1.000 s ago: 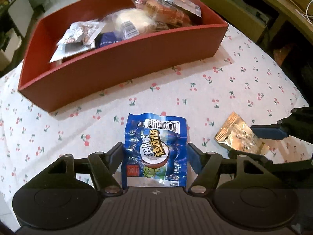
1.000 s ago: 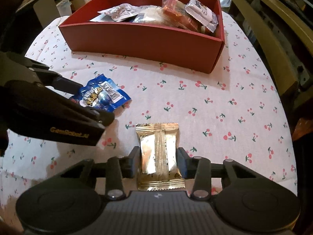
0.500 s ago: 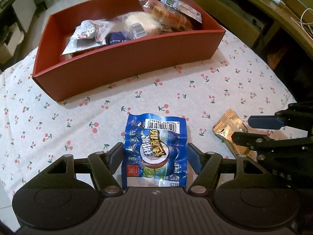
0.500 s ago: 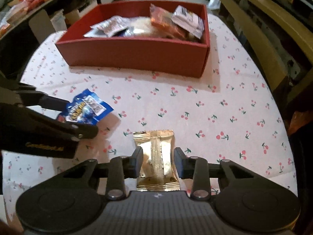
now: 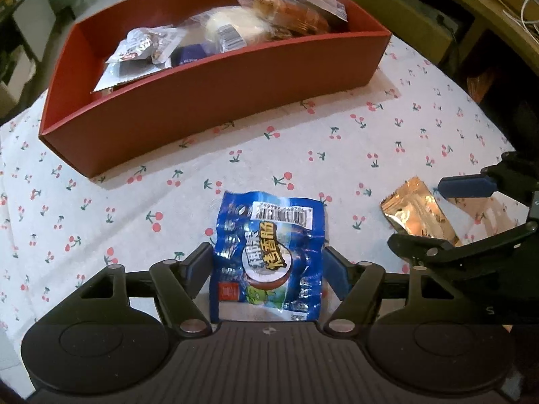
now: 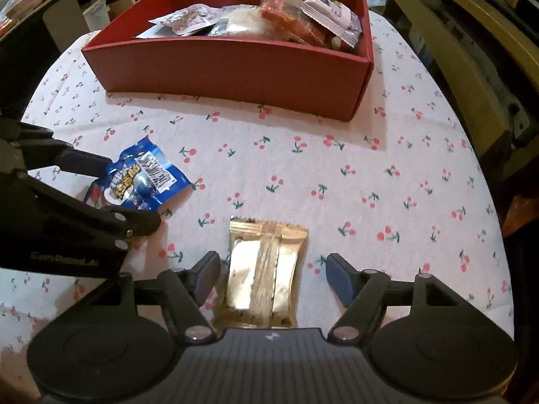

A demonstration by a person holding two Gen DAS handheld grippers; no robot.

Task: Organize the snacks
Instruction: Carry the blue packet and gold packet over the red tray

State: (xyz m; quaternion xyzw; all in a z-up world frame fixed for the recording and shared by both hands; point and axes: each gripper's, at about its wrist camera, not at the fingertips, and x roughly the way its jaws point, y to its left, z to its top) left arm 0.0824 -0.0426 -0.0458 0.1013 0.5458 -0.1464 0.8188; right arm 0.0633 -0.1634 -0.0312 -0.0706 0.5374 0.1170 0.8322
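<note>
A blue snack packet (image 5: 267,262) sits between the fingers of my left gripper (image 5: 267,267), which is shut on it just above the tablecloth; it also shows in the right wrist view (image 6: 134,181). A gold snack packet (image 6: 264,272) lies on the cloth between the fingers of my right gripper (image 6: 274,272), which is open with gaps on both sides. The gold packet also shows in the left wrist view (image 5: 417,212). A red box (image 5: 209,101) holding several wrapped snacks stands farther back; it also shows in the right wrist view (image 6: 232,70).
The table has a white cherry-print cloth (image 6: 370,185). A wooden bench or rail (image 6: 471,50) runs along the right side. Shelves and boxes (image 6: 40,6) stand in the dark background at the left. The two grippers are close side by side.
My right gripper has opened; its fingers were closed against the gold packet and now stand apart from it. Both grippers pulled back then moved nearer the box. The left stays shut on the blue packet.
</note>
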